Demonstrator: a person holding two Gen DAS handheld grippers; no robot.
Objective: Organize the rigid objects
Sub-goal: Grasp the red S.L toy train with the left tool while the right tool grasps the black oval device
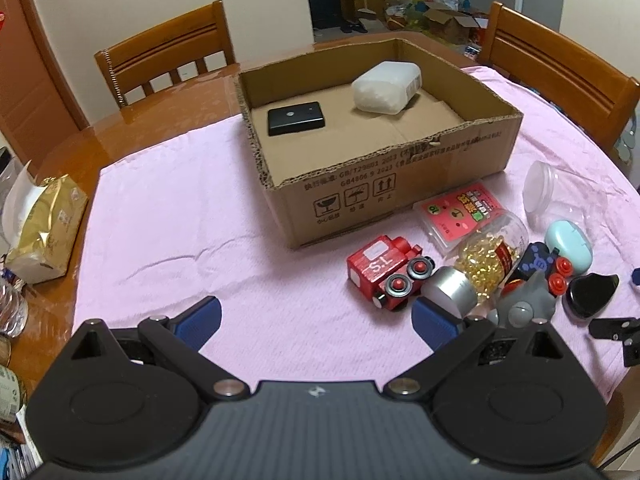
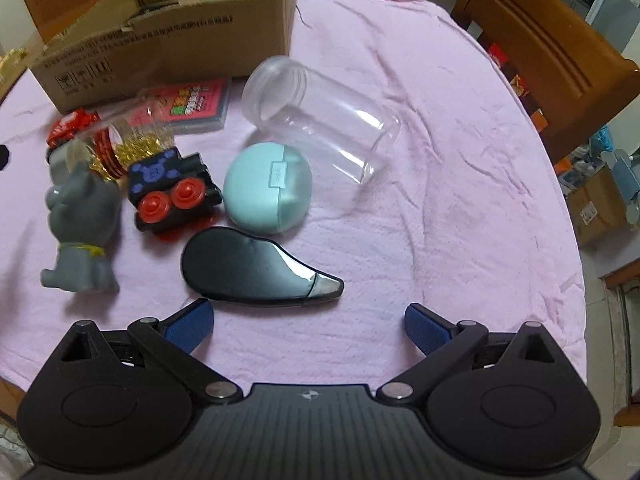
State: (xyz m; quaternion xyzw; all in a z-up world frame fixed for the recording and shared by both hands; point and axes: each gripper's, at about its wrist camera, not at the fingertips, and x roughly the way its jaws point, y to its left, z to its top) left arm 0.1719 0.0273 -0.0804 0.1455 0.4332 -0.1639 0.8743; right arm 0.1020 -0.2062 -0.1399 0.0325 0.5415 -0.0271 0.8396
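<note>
A cardboard box [image 1: 400, 176] stands on the pink cloth [image 1: 180, 220] and holds a black case [image 1: 296, 118] and a white packet [image 1: 386, 86]. In front of it lie a red toy train [image 1: 386, 272], a capsule bottle [image 1: 480, 262], a pink card pack [image 1: 460, 212], a clear jar [image 2: 320, 120], a mint case [image 2: 266, 188], a black toy train [image 2: 174, 194], a grey elephant [image 2: 80, 226] and a black teardrop case [image 2: 256, 270]. My left gripper [image 1: 316, 320] is open and empty, left of the red train. My right gripper [image 2: 308, 324] is open and empty, just short of the teardrop case.
A gold bag [image 1: 44, 224] and a water bottle [image 1: 12, 304] sit at the table's left edge. Wooden chairs [image 1: 168, 52] stand behind the table and at the right [image 2: 552, 52]. The cloth's right edge drops off to the floor [image 2: 600, 264].
</note>
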